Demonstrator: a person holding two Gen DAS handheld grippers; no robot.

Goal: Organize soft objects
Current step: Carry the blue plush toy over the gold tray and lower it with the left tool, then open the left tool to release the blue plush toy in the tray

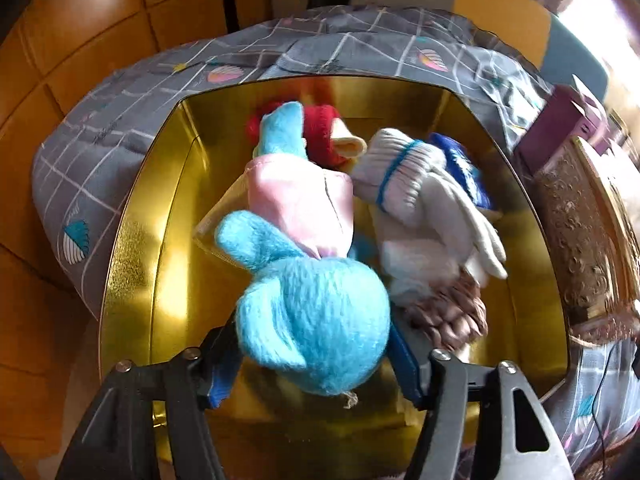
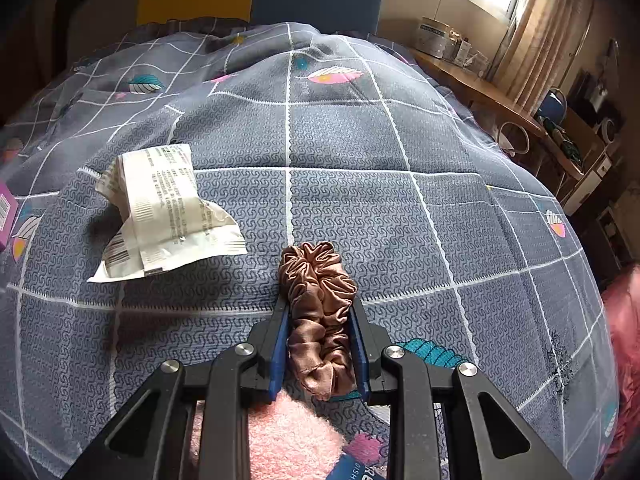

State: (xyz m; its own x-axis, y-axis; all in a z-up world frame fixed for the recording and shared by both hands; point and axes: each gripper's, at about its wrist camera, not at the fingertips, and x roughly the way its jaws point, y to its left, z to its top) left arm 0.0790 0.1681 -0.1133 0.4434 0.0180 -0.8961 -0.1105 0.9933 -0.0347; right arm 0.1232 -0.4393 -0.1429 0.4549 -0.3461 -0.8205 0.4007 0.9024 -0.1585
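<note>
In the left wrist view, my left gripper is shut on a blue plush toy in a pink dress, held over a gold tin box. In the box lie a white knit glove, a red knit item, a blue-and-white item and a brown scrunchie. In the right wrist view, my right gripper is shut on a brown satin scrunchie that rests on the grey bedspread.
A white plastic packet lies on the bedspread to the left. A pink fluffy item sits under the right gripper. A purple box and an ornate box stand right of the tin. A wooden desk runs along the right.
</note>
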